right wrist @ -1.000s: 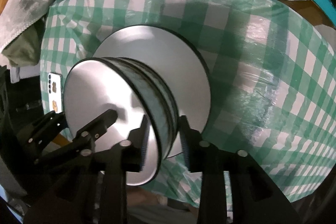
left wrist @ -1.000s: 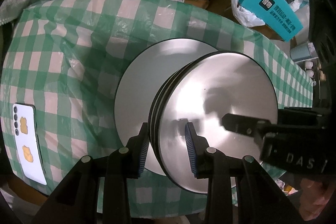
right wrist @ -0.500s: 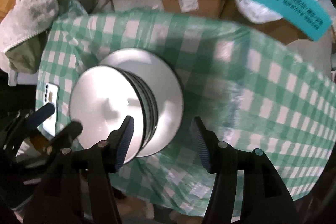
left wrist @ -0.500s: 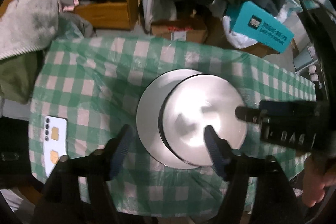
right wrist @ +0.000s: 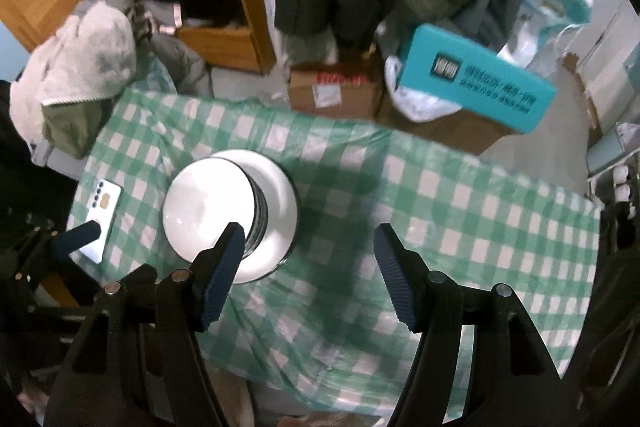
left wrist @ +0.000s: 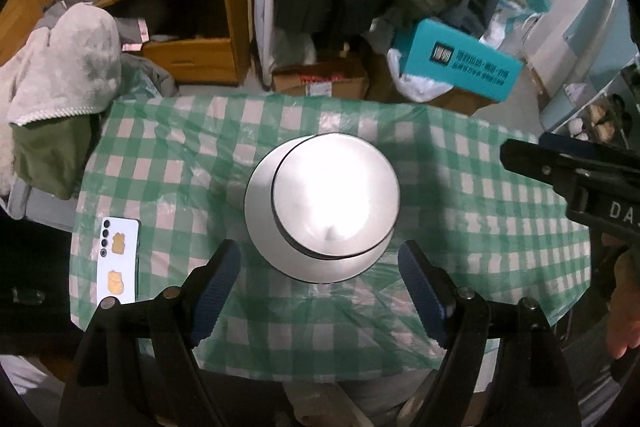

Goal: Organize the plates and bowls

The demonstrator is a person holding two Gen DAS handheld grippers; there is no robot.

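Two handheld grippers hover over a table (left wrist: 472, 211) draped in a green-and-white checked cloth, each looking down along its own fingers. In the left wrist view, the left gripper (left wrist: 320, 291) fills the bottom of the frame with its blue-padded jaws spread wide and nothing between them; the stack of bowls (left wrist: 336, 201) sits just above them at centre frame, resting on a larger white plate (left wrist: 260, 219) whose rim shows to the left and below the stack. In the right wrist view, the right gripper (right wrist: 310, 273) occupies the lower middle of the frame, its jaws opening with only bare cloth between the pads; the same stack of bowls (right wrist: 208, 205) stands left of centre, its black-rimmed edges visible in layers on the right side, and the gripper's left pad overlaps the stack's lower edge in the picture without gripping it. A white phone (left wrist: 118, 261) lies face down on the cloth at the lower left of the left wrist view, well apart from the plate. Beyond the table's far edge, at the upper right of both views, a teal box (right wrist: 476, 83) with white lettering leans on a white plastic bag, beside a cardboard box (right wrist: 334, 87). A grey blanket (left wrist: 64, 67) is heaped at the upper left.
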